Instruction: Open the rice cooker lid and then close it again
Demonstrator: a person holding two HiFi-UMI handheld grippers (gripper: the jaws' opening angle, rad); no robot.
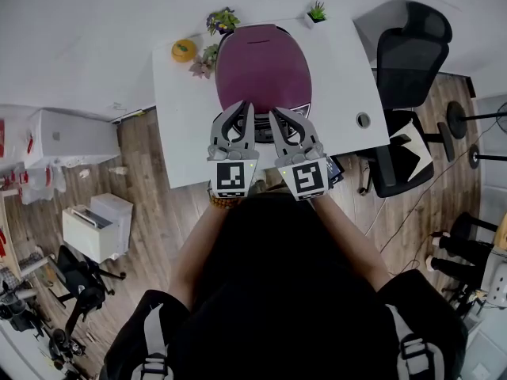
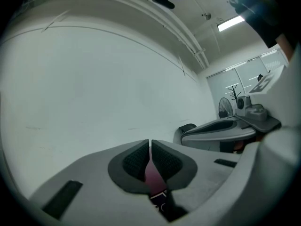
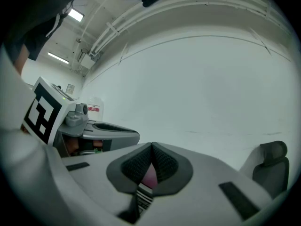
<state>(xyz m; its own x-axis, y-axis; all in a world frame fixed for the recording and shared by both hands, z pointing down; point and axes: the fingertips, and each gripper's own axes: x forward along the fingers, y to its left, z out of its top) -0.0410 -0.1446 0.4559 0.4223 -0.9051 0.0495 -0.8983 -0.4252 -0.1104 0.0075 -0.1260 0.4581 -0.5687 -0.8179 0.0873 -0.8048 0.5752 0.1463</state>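
Note:
A rice cooker with a dark purple lid stands on the white table, lid down. Both grippers hover side by side over its near edge and point level at the white wall. My left gripper is shut, pads together with nothing between them. The right gripper is shut too and holds nothing. A sliver of the purple lid shows below each pair of pads. Whether the jaws touch the lid I cannot tell.
An orange ornament and small potted plants stand at the table's far edge. A black office chair stands to the right. A round cable hole is near the table's right corner. White boxes sit on the wooden floor at left.

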